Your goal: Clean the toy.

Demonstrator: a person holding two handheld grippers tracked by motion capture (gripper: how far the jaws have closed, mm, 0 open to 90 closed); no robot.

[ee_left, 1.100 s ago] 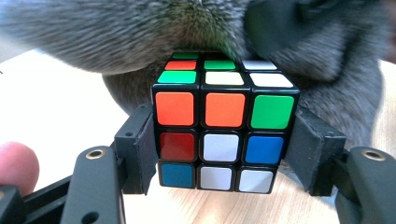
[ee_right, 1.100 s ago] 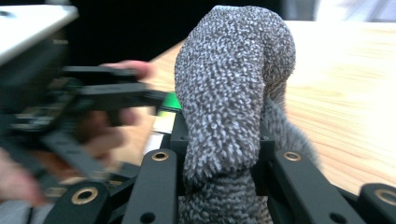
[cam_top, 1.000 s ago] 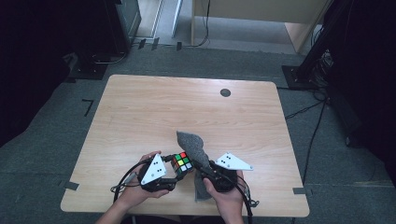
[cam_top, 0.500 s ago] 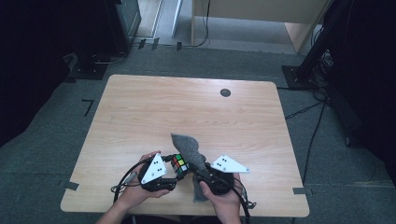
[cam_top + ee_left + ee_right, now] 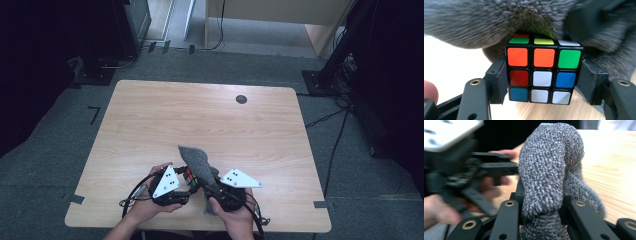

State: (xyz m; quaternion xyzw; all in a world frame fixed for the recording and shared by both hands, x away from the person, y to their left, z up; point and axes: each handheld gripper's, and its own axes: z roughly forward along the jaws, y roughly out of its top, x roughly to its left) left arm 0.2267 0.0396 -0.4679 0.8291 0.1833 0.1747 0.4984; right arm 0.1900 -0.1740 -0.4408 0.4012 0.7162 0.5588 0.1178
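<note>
A scrambled Rubik's cube [image 5: 544, 72] sits squeezed between the two pads of my left gripper [image 5: 543, 80], just above the wooden table near its front edge. In the high view the cube [image 5: 190, 176] shows between the two hands. My right gripper [image 5: 541, 195] is shut on a fuzzy grey cloth [image 5: 546, 165], which stands up from its jaws and folds over. The cloth [image 5: 196, 159] lies against the cube's top and far side, and it spreads as a grey mass [image 5: 481, 22] behind the cube. The left gripper [image 5: 486, 170] appears blurred beside the cloth.
The wooden table [image 5: 210, 120] has a small dark round grommet [image 5: 241, 99] near its far edge. Grey carpet, cables and black stands surround the table. Both hands work close to the front edge.
The cloth's upper end has swung left, over the cube, and the right gripper has shifted slightly left with it. The left gripper and cube have stayed still.
</note>
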